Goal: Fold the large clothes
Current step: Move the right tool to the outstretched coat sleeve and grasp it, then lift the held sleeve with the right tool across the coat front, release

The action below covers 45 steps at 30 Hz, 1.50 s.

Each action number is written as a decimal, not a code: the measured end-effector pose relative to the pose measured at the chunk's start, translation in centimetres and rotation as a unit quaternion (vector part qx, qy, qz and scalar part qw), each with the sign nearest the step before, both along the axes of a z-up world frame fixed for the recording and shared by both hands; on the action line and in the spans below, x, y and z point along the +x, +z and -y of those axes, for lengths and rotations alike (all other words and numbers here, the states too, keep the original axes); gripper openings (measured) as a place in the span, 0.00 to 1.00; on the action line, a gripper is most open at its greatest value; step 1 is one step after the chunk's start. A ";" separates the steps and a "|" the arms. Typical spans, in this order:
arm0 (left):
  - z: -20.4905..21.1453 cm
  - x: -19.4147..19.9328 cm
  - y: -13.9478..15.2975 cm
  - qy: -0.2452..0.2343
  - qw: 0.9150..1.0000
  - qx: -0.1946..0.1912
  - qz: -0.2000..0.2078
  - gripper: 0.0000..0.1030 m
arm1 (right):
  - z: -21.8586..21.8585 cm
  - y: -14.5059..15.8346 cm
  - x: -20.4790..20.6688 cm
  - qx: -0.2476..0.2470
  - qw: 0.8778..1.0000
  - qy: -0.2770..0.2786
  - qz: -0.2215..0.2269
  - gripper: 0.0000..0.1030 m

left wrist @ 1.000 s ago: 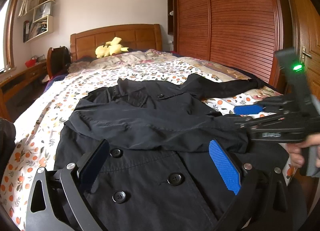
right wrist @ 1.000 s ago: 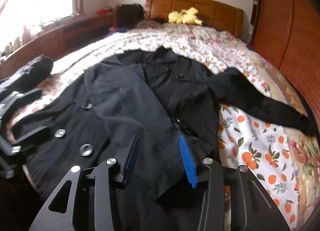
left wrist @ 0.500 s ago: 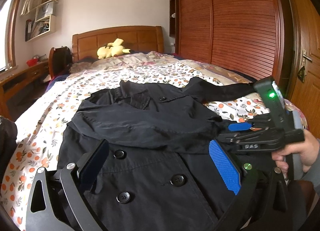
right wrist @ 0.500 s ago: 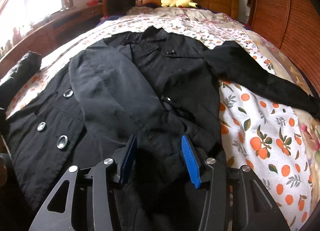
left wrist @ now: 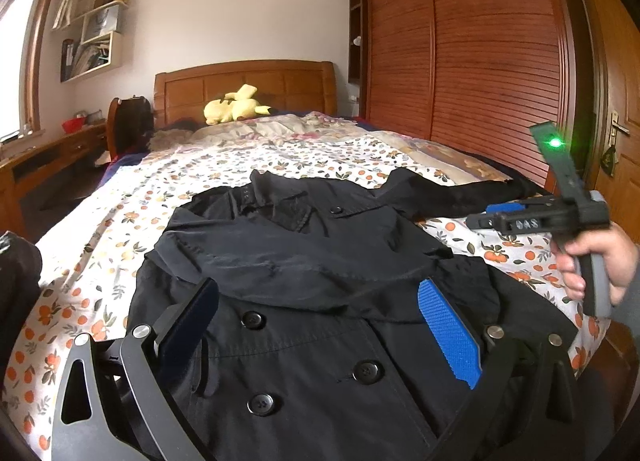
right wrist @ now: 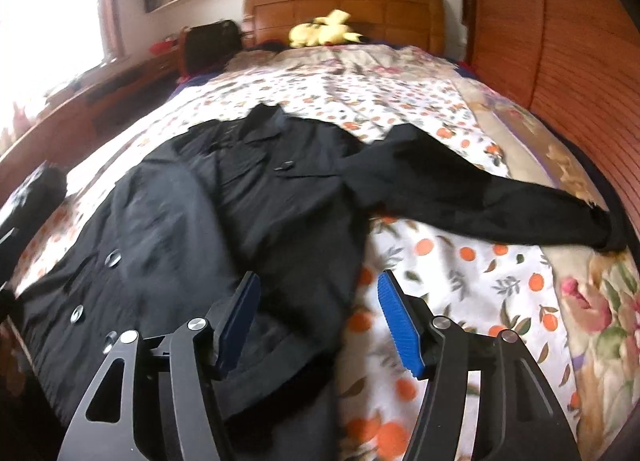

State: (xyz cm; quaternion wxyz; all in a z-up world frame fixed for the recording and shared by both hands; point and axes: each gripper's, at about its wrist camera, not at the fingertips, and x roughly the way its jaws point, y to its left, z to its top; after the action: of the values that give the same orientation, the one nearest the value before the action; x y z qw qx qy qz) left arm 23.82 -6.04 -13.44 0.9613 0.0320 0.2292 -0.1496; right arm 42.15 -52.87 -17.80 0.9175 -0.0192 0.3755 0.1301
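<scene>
- Closest up: the left gripper (left wrist: 320,325) hangs low over the coat's (left wrist: 320,261) buttoned front, jaws spread wide with nothing pinched, basically same spot as a second ago.
- The right gripper (right wrist: 320,317) is where the action is. A second ago its jaws sat narrow right over the sleeve that's folded across the chest; now they're opening, nothing between the pads, and it has slid off toward the coat's right edge, half over the orange-print bedsheet (right wrist: 480,293).
- So I'd say that sleeve fold is done: the folded sleeve (left wrist: 288,257) lies flat across the front and hasn't moved since the jaws let go.
- Further out, the other sleeve (right wrist: 500,205) is still stretched out sideways on the sheet, not folded yet. My guess is that's the next target, since the right gripper is drifting that way.
- The coat itself lies face up on the bed, collar (left wrist: 280,197) pointing at the headboard (left wrist: 244,81).
- Way back: a yellow plush toy (left wrist: 234,107) by the headboard, nowhere near the action.
</scene>
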 end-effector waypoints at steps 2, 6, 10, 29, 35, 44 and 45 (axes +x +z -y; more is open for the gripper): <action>-0.1 0.0 0.1 0.000 1.000 -0.001 0.000 0.98 | 1.3 -0.5 1.7 0.008 1.000 -0.017 -0.008 0.57; -0.1 0.0 0.1 0.000 1.000 0.000 0.001 0.98 | 3.7 -1.9 4.9 0.018 0.998 -0.049 -0.028 0.57; -0.2 0.2 -0.1 0.003 1.000 0.001 -0.003 0.98 | 5.9 -3.3 7.8 0.025 0.995 -0.083 -0.046 0.57; -0.8 0.1 0.0 0.008 1.000 -0.004 0.005 0.98 | 13.4 -6.6 14.6 0.128 0.965 -0.199 -0.111 0.67; -0.8 0.0 0.1 0.007 1.000 -0.001 0.005 0.98 | 14.3 -7.3 16.0 0.133 0.957 -0.227 -0.121 0.48; -1.4 0.0 0.0 0.016 1.000 0.001 0.001 0.98 | 12.8 -3.3 15.6 0.086 0.975 -0.200 -0.032 0.02; -1.4 0.0 0.0 0.017 1.000 0.001 0.002 0.98 | 12.4 -2.6 15.6 0.083 0.977 -0.195 -0.020 0.02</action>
State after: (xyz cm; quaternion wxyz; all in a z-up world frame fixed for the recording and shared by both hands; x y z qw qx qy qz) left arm 23.84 -4.59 -13.48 0.9641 0.0297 0.2280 -0.1331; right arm 57.76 -65.29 -20.42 0.9159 0.1335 0.3781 -0.0205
